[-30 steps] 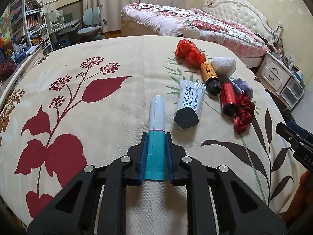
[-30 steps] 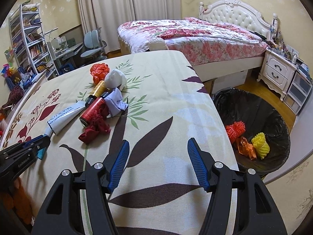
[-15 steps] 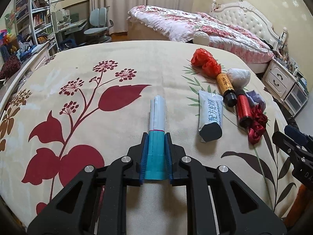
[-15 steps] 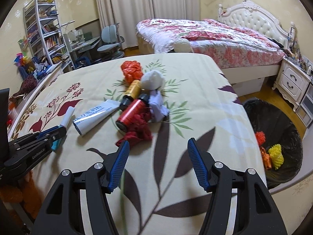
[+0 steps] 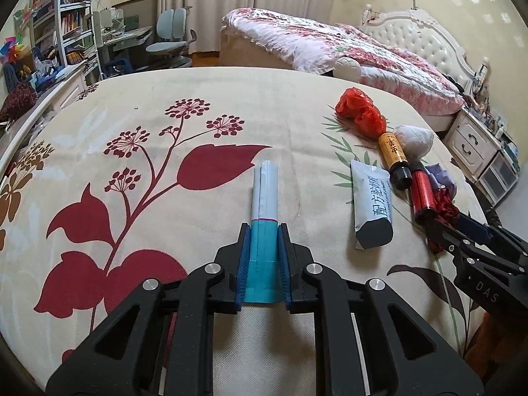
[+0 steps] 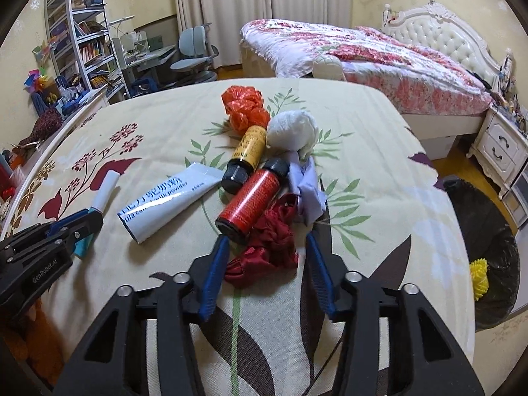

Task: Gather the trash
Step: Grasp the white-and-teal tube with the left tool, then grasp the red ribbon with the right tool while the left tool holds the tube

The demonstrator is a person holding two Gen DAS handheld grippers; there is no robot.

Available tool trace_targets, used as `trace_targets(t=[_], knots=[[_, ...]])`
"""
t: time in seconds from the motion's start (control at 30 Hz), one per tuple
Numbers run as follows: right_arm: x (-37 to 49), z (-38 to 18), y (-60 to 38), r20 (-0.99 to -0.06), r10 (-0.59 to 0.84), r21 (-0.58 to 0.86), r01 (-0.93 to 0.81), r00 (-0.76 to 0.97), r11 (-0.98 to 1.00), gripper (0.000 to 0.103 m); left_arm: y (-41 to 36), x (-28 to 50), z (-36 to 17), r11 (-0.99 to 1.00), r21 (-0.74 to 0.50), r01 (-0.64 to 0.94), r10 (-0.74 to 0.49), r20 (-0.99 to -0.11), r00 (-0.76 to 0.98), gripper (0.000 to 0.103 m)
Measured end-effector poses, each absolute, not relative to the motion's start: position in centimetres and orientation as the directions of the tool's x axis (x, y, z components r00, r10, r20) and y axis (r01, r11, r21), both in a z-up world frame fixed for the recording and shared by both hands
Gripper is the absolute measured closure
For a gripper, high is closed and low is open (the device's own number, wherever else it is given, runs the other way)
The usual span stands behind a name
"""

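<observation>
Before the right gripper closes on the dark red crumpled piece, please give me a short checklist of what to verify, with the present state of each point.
1. Dark red crumpled wrapper lies between the right gripper pads: ok.
2. Pads already pressing it: not ok; jaws have just been closing, gaps remain.
3. Red bottle clear of the left pad: not ok, its base sits right beside it.
4. Left gripper keeps its blue-white stick pack: ok.
5. Trash bin open and in view: ok.
6. Purple paper free of the wrapper: cannot tell.

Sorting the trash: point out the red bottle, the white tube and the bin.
red bottle (image 6: 252, 203), right wrist view, on its label.
white tube (image 6: 166, 198), right wrist view, mid body.
bin (image 6: 478, 217), right wrist view, black liner wall.
</observation>
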State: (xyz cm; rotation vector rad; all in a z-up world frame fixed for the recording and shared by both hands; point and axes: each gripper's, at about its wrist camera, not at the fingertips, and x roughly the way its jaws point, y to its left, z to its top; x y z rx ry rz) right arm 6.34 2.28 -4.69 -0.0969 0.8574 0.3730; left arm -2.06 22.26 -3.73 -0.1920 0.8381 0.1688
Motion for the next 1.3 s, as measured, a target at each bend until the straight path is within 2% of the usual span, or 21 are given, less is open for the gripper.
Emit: trace_targets(t=[0.03, 0.13, 0.5, 0.73, 0.8, 0.87, 1.0, 1.03, 1.13, 1.3], knots=[[6.3, -4.8, 2.2, -0.754, 0.298, 0.082, -0.366, 0.585, 0.927, 0.07, 22.2, -2.1, -3.8, 0.969, -0.102, -0.223, 0.072, -0.75, 0.657, 0.087], [5.8, -4.5, 2.0, -0.75, 0.303, 0.083, -0.371, 0.588, 0.925, 0.077, 22.2, -2.2, -3.7, 0.97, -0.1, -0.221, 0.073, -0.747, 0.66, 0.087], [3.7, -3.1, -0.2, -0.722, 0.307, 0.091, -0.354, 0.62, 0.931, 0.081, 21.3, -2.9, -3.1, 0.97, -0.124, -0.209, 0.049, -0.742, 0.669, 0.087], [4.1, -4.4, -0.9, -0.749, 0.308, 0.119, -0.338, 0.587, 0.934, 0.08, 20.8, -3.1, -3.0, 0.972, -0.119, -0.202, 0.049, -0.739, 0.672, 0.087], [4.4, -4.7, -1.1, -0.756, 0.31, 0.137, -0.323, 0.577, 0.936, 0.072, 20.9, -3.2, -3.1, 0.971, -0.121, -0.206, 0.05, -0.741, 0.669, 0.087], [4.6, -4.9, -1.2, -0.758, 0.306, 0.138, -0.316, 0.576, 0.939, 0.056, 21.0, -3.2, -3.2, 0.97, -0.121, -0.209, 0.051, -0.744, 0.667, 0.087], [4.4, -5.1, -1.1, -0.756, 0.297, 0.127, -0.315, 0.583, 0.941, 0.054, 21.2, -3.3, -3.4, 0.969, -0.123, -0.215, 0.052, -0.747, 0.663, 0.087], [4.3, -5.0, -1.1, -0.755, 0.294, 0.123, -0.314, 0.586, 0.941, 0.055, 21.2, -3.3, -3.5, 0.968, -0.125, -0.216, 0.051, -0.748, 0.661, 0.087], [4.3, -5.0, -1.1, -0.754, 0.292, 0.118, -0.316, 0.588, 0.941, 0.075, 21.2, -3.4, -3.5, 0.968, -0.129, -0.214, 0.046, -0.749, 0.661, 0.087], [4.0, -4.1, -1.7, -0.736, 0.286, 0.111, -0.308, 0.613, 0.945, 0.078, 21.0, -3.5, -3.1, 0.97, -0.133, -0.205, 0.039, -0.743, 0.668, 0.087]])
